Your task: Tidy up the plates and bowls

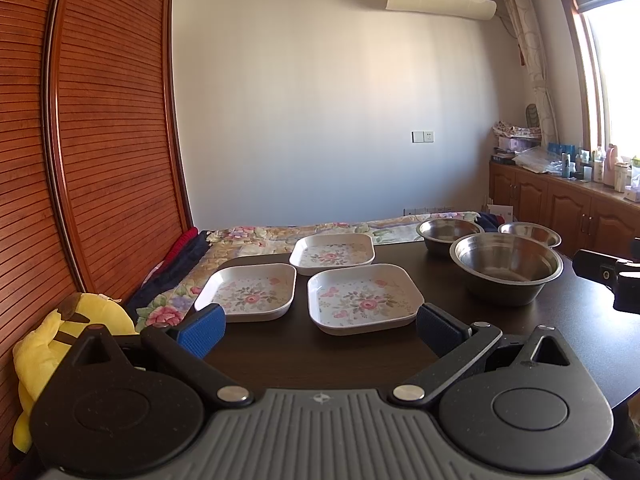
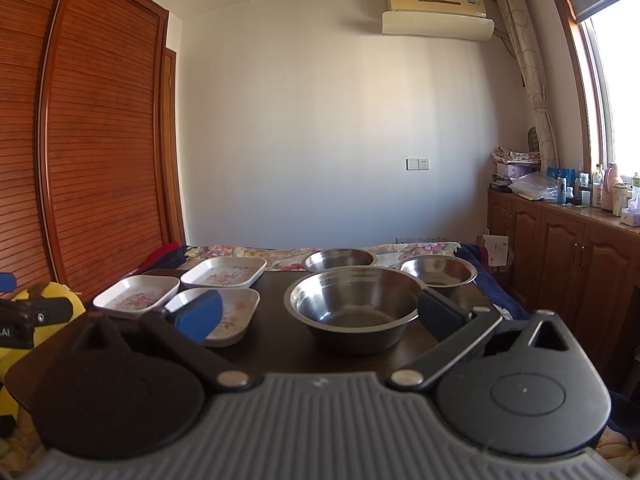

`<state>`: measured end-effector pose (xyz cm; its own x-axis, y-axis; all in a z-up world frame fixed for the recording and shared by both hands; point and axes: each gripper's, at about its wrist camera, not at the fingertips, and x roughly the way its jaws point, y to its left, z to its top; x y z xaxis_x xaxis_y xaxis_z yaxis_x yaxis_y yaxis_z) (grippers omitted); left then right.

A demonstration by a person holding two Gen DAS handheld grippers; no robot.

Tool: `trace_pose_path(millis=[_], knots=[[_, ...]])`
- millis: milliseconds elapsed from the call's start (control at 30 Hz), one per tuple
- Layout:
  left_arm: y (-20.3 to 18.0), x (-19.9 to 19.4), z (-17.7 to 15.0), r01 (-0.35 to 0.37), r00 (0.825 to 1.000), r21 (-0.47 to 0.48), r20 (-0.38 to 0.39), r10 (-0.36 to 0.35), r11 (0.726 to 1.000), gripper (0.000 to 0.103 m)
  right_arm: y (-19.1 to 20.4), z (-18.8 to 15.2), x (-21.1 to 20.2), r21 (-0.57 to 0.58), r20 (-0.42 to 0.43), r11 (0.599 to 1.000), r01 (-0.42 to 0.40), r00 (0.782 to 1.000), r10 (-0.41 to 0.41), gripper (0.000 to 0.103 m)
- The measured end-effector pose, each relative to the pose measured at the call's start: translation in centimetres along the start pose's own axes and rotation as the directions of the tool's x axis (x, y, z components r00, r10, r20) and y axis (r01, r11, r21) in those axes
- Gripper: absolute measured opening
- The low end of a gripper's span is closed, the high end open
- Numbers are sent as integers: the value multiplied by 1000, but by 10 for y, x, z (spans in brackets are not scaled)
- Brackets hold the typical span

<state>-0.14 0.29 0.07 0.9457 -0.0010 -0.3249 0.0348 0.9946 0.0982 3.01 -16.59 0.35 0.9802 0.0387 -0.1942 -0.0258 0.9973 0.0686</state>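
Three square floral plates [image 1: 364,300] and three steel bowls [image 2: 354,306] sit apart on the dark counter [image 1: 320,352]; both look light, rigid and slick, so a raised rim is probably the best hold. Left gripper [image 1: 320,322] and right gripper [image 2: 320,314] fingers are spread wide, empty. The left view shows the plates whole; the right view shows all three bowls unblocked.

Three floral plates [image 1: 364,298], three steel bowls [image 1: 507,268]

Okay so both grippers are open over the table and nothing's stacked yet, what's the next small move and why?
Probably ease the open left gripper forward and down onto the near rim of the nearest floral square plate. It lies straight ahead between the fingers, all three plates lie separately, and the right gripper already faces the large steel bowl.
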Motion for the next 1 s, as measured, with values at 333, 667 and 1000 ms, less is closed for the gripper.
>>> trace_pose_path(millis=[333,667,1000], knots=[[0,-2,6,-1,1000,4,4,1,1000,103,-2,1,-1,-1,2,1000,2,1000,-2,103],[1,-2,7,-1,1000,6,5,1,1000,103,-3,2,-1,0,1,1000,0,1000,0,103],[1,-3,7,0,1000,9,5,0,1000,103,-3,2,-1,-2,4,1000,3,1000,-3,103]])
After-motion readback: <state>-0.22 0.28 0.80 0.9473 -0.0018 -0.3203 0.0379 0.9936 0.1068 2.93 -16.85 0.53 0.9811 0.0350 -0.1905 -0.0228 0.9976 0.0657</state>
